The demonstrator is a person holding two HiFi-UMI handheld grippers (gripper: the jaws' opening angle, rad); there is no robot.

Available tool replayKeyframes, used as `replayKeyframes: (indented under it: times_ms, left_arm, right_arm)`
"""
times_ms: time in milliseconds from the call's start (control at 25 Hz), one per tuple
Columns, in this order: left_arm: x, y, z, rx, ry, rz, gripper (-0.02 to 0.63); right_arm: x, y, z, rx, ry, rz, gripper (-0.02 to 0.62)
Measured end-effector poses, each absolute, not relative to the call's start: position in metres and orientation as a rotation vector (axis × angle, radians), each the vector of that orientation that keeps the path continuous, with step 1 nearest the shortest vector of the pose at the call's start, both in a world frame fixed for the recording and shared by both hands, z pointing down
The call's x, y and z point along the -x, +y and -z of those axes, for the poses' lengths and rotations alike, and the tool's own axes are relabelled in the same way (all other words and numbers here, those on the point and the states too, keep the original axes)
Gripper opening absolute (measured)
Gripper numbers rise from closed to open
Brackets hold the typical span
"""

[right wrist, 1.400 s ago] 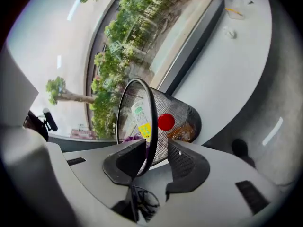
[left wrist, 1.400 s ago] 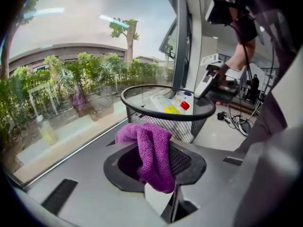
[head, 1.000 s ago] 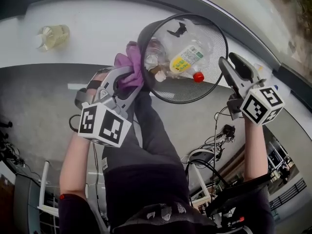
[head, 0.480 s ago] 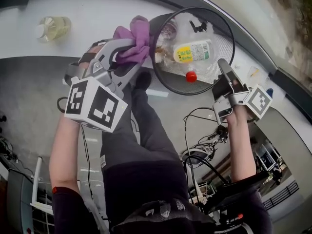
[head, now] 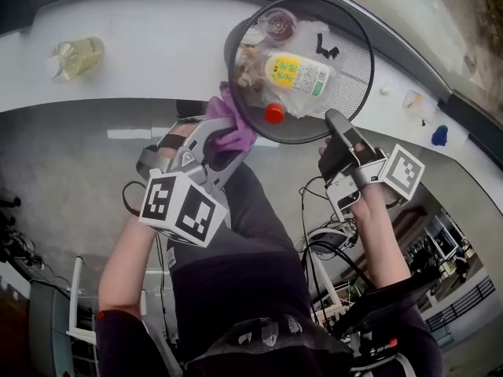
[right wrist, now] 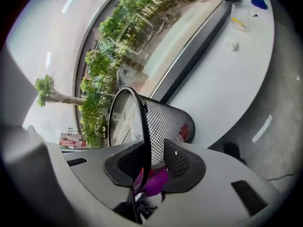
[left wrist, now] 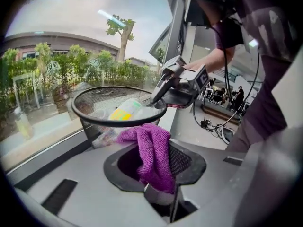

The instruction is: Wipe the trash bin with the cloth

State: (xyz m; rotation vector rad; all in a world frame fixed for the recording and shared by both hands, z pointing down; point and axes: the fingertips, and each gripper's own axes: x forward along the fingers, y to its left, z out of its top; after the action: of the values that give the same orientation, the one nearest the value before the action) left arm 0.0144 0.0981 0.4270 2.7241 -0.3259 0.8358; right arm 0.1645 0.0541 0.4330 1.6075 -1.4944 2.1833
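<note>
Change since earlier frames: left gripper [head: 216, 141] and cloth [head: 234, 120] have come down from the upper left of the rim to the lower left side of the trash bin [head: 355, 61]; right gripper [head: 335, 124] has moved in onto the rim at lower right.
Left jaws: narrow, clamped on the purple cloth [left wrist: 151, 155], which hangs in a fold between them.
Right jaws: have just been opening a little; the bin's rim and mesh wall [right wrist: 165, 117] stand between them, pads on the wall.
Trash bin: black mesh, tilted with its mouth towards the person, over the white worktop [head: 157, 38]; whether its base rests there cannot be told.
Cloth position: against the outer wall just under the rim.
Contents: bottle with yellow label and red cap [head: 292, 75], plus other clear plastic.
Other items: bottle of pale liquid [head: 76, 57], well apart at the worktop's left.
</note>
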Motion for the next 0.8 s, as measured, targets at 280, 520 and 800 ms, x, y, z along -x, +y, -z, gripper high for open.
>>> replayKeyframes:
  times_ms: [280, 520, 800]
  left_arm:
    - [-0.019, 0.080, -0.424, -2.632, -0.457, -0.745, 0.107]
    - [0.004, 0.048, -0.414, -2.774, -0.470, -0.791, 0.107]
    - [0.053, 0.004, -0.420, -2.621, -0.707, -0.906, 0.107]
  right_arm:
    - [-0.154, 0.055, -0.421, -1.400, -1.701, -2.071, 0.153]
    - [-0.173, 0.007, -0.391, -1.199, -2.039, -1.360, 0.204]
    - [-0.141, -0.071, -0.408, -1.060, -2.140, -1.311, 0.202]
